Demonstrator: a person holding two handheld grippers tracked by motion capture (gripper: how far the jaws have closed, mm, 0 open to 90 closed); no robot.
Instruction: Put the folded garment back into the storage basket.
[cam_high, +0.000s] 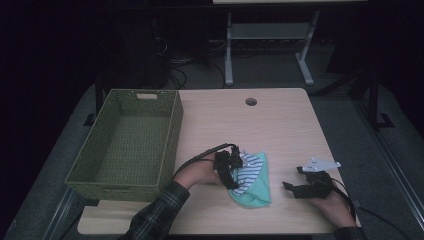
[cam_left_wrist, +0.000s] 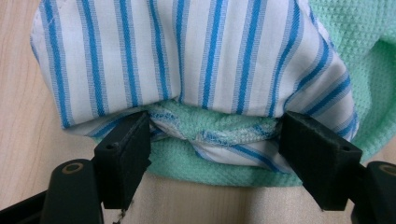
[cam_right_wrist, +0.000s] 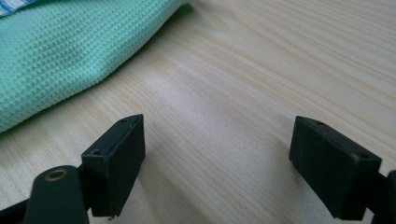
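Because the striped cloth bundle near the table's front edge is soft and light, the wide-open left gripper should pinch its bunched fold; the right gripper gapes empty.

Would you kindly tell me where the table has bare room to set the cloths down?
Bare table lies between the basket and the right edge, beyond the cloths. The near strip is crowded by cloths, left gripper and right gripper.

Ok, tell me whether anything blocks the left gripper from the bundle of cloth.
Nothing visible does. The left gripper is open with its fingers either side of the cloth bundle's near edge on the table.
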